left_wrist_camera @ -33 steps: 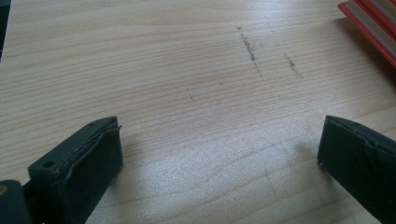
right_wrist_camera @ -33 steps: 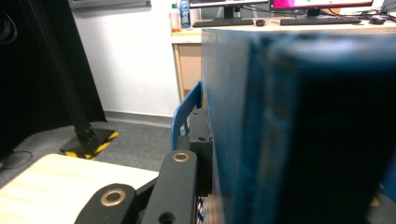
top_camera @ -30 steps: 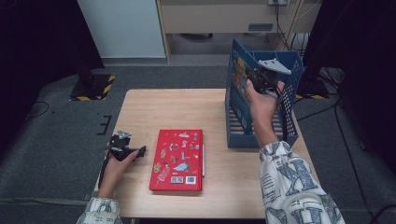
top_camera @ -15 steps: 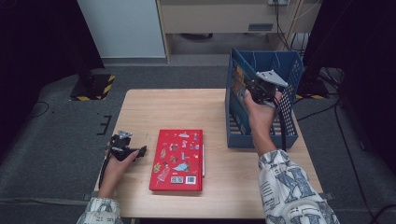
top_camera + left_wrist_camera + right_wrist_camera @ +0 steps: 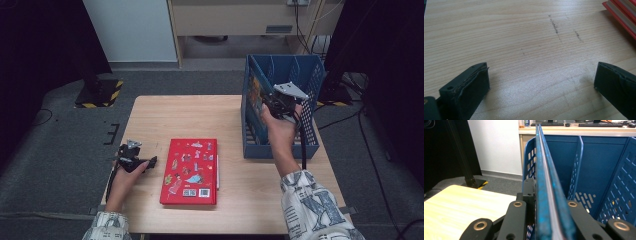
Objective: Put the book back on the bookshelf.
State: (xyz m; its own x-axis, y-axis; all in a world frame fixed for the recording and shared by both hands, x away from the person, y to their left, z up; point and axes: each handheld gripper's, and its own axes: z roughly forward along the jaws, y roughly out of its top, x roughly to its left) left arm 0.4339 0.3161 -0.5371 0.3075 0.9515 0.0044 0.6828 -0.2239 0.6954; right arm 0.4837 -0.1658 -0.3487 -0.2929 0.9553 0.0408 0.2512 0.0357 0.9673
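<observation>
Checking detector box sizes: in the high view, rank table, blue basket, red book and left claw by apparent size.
1. Table
2. Blue basket, standing tall and nearer the camera, so its size is flattered
3. Red book
4. Left claw, smallest by far

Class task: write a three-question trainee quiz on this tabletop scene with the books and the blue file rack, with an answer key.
1. True or false: the left gripper holds the red book.
2. What is clamped in the right gripper?
3. Where does the red book lie: A) in the blue rack, B) flat on the table, C) on the floor?

Key:
1. False; its jaws stand open over bare wood.
2. A thin blue-edged book, held upright at the rack.
3. B
</observation>
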